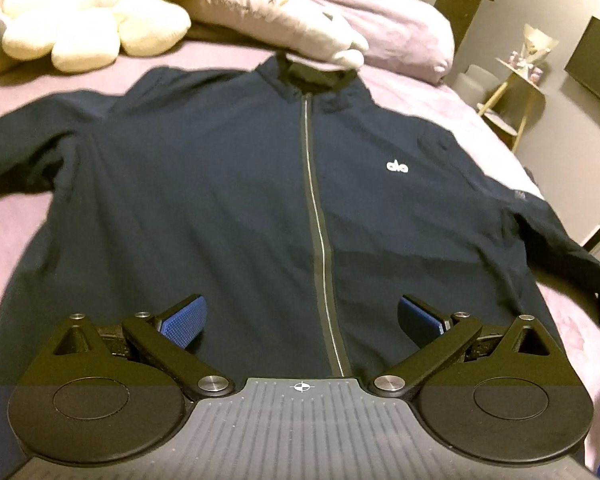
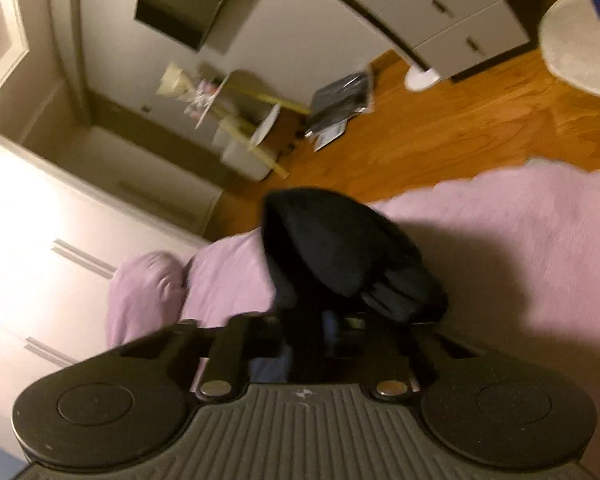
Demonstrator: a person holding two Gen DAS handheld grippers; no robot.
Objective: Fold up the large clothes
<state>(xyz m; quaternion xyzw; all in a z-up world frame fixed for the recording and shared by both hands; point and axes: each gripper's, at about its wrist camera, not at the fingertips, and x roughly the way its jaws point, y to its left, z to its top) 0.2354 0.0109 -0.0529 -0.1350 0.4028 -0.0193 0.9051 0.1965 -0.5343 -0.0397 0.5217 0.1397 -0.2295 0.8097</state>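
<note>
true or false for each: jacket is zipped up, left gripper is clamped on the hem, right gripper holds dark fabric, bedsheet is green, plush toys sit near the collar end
1. The jacket is zipped up. True.
2. The left gripper is clamped on the hem. False: its fingers are spread apart over the jacket front.
3. The right gripper holds dark fabric. True, a bunched sleeve.
4. The bedsheet is green. False: it is pale purple.
5. Plush toys sit beyond the collar end. True.

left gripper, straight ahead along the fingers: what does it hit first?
Most likely the jacket. The left gripper is open, fingers either side of the zipper near the hem, angled down at the front panel on the bed. Height above the fabric is unclear.
</note>
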